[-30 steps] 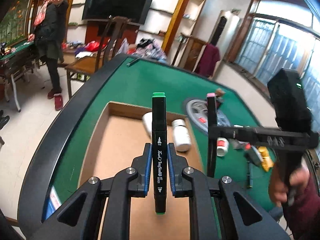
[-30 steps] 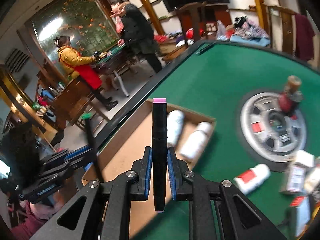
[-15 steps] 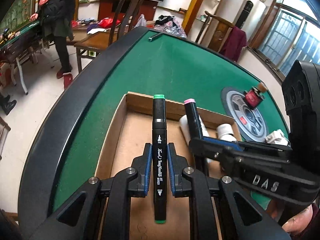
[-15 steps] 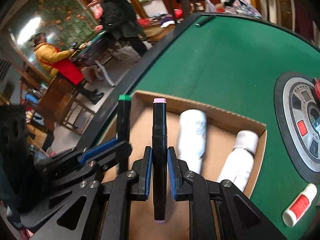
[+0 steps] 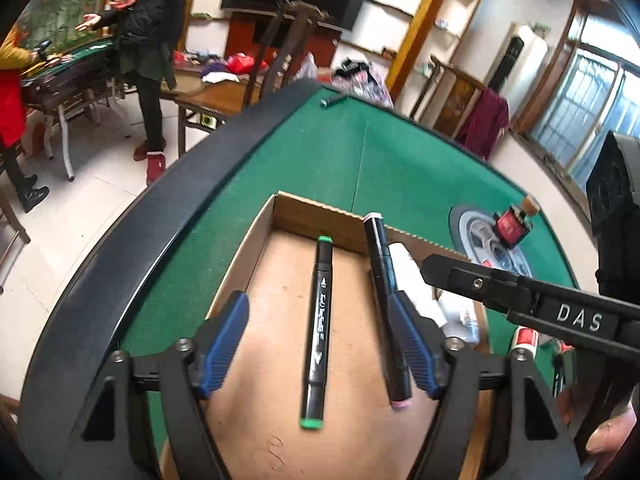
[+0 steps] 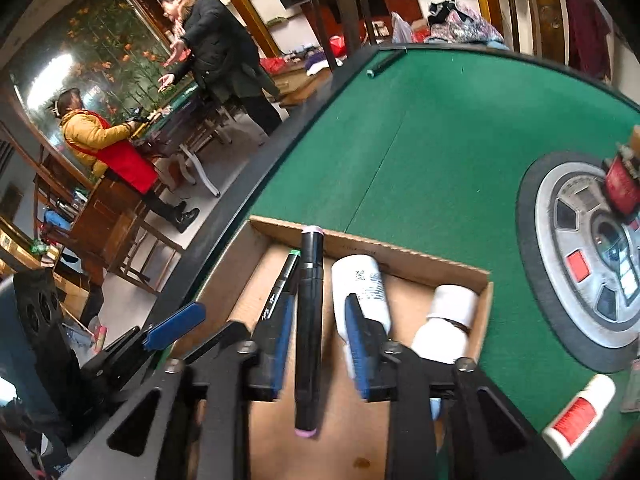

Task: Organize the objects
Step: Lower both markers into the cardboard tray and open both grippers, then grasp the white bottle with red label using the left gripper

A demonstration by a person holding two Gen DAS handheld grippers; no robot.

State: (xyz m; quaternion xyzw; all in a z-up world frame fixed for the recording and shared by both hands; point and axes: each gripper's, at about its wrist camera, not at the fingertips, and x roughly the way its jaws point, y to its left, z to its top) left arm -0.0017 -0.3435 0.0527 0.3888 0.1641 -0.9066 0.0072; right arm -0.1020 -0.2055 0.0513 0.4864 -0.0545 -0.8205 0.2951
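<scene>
On the left side stands the round table with green felt and a thick black rim [image 5: 168, 216]. On it sits the shallow brown cardboard box [image 5: 260, 240], right by the rim.

The left gripper [image 5: 320, 344] is over the box. Its jaws have just been opening, and now the blue pads [image 5: 224, 344] are spread wide apart. Between them lies the black marker pen with green ends [image 5: 318, 332]. The pads do not touch it. It lies flat on the box floor, with one end pointing to the far wall of the box.

Next to it, a bit to the right, is the black marker pen with pink ends [image 6: 309, 332]. The right gripper [image 6: 320, 344] is around this one. Its jaws have just been opening too, and there is a gap on each side of the pen, so the pen is not pinched. Whether it lies on the box floor I cannot tell.

Further right in the box lie two white plastic bottles [image 6: 362, 292], side by side, near the right wall.

Outside the box, on the green felt, is a round grey panel with red buttons [image 6: 580, 256]. A small dark red bottle [image 6: 622, 180] stands on it. Near the front lies a small white tube with a red label [image 6: 580, 412].
</scene>
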